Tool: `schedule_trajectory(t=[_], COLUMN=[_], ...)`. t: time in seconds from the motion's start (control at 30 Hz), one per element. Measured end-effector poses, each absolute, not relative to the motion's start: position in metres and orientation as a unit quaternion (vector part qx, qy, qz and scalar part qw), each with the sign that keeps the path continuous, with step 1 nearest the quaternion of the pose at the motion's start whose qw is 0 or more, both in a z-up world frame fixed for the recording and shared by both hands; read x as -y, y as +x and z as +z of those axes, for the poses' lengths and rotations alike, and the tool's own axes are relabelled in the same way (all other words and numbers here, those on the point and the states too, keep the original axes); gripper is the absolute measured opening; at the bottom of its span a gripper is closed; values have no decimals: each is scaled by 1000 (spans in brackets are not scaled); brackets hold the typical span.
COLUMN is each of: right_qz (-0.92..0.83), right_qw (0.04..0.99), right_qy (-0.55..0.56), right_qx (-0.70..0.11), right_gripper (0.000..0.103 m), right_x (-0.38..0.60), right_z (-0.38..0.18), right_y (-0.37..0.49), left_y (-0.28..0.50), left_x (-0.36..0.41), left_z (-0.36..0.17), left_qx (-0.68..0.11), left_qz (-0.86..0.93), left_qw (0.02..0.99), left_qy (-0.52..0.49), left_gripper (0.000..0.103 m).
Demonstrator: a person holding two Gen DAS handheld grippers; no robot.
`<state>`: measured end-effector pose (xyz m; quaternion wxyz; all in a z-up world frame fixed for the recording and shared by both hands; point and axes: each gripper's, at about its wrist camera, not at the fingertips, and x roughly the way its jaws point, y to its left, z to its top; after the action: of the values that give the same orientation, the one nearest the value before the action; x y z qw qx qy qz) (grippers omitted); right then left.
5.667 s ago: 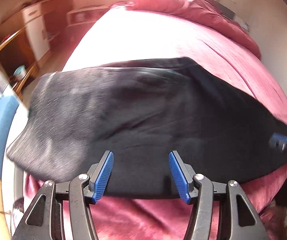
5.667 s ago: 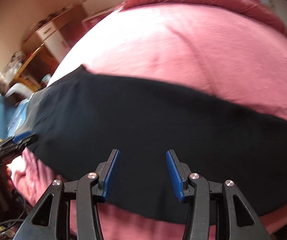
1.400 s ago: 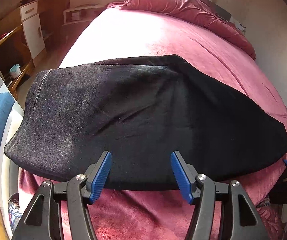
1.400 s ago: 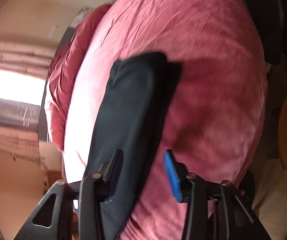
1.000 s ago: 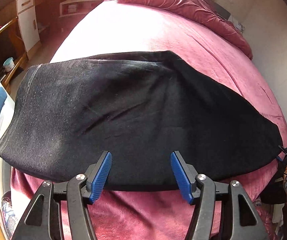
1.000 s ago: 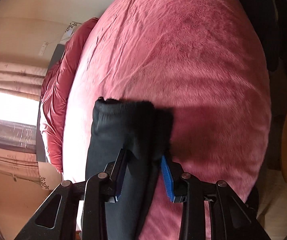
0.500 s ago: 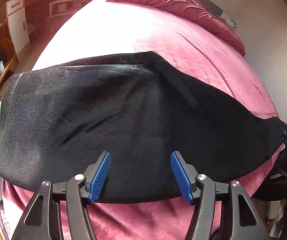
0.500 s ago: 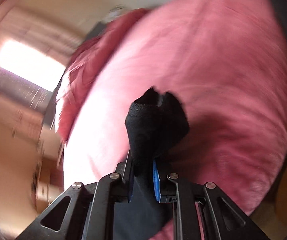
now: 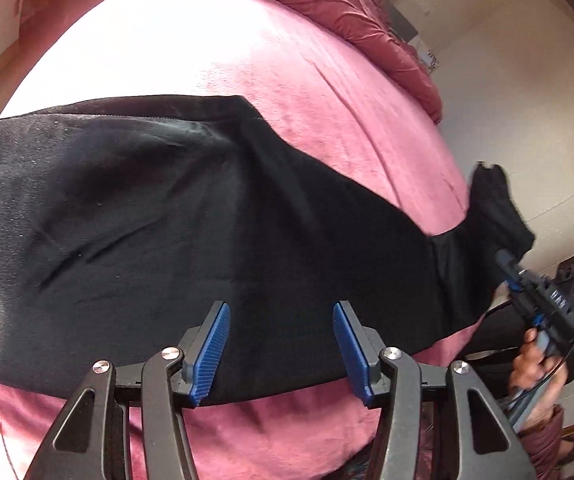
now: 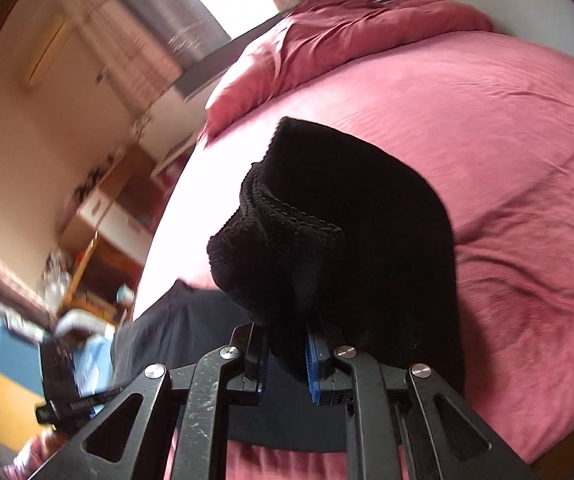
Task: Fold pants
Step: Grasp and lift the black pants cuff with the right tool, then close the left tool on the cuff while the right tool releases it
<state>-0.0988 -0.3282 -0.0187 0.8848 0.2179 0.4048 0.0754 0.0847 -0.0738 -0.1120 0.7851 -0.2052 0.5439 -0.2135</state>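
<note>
Black pants (image 9: 191,232) lie across the bed (image 9: 279,76) near its front edge. Left gripper (image 9: 279,344) hovers spread wide over their near hem, apparently not touching. Right gripper (image 10: 285,356) is clamped on the bunched leg cuff, raised off the bed's right side.

Pants (image 9: 191,224): plain black, no print; faint pale lint specks on the wider end; ribbed knit edge at the lifted hem (image 10: 287,208).
Bed (image 9: 327,92) cover: plain deep pink-red, washed near white where light strikes beyond the pants.
Duvet (image 9: 327,4), bunched at the far end of the bed: darker red.
Left claw (image 9: 279,344): black frame, blue ribbed pads, silver rivets.
Right claw (image 10: 285,358): same black and blue.
Wall (image 9: 527,120) beside the bed: cream.
</note>
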Motion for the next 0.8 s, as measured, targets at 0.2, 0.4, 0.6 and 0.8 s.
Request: schedule_trajectory(t=[0.2,0.4,0.6,0.8], right_qz=[125,127,165,173], right_qw=[864,849,836,832], right_qy=[143,59,79,106], right_qx=[-467,-510,-516,-516], right_gripper=[15,17,38,53], right_x=[254,209,205,225], right_z=[-64,-102,-100,-90], right_y=[-90,-84,-99,-132], left_y=[89,98,108,109], left_x=[68,70,83,95], left_z=[-113,-120,-121,-128], left_qx=[-548,-557,-565,-589], left_qz=[-230,-239,-253,-264], left_qw=[763,742,724,697], left_qy=[-256,-285,-305,-312], left_gripper=[54,56,65,69])
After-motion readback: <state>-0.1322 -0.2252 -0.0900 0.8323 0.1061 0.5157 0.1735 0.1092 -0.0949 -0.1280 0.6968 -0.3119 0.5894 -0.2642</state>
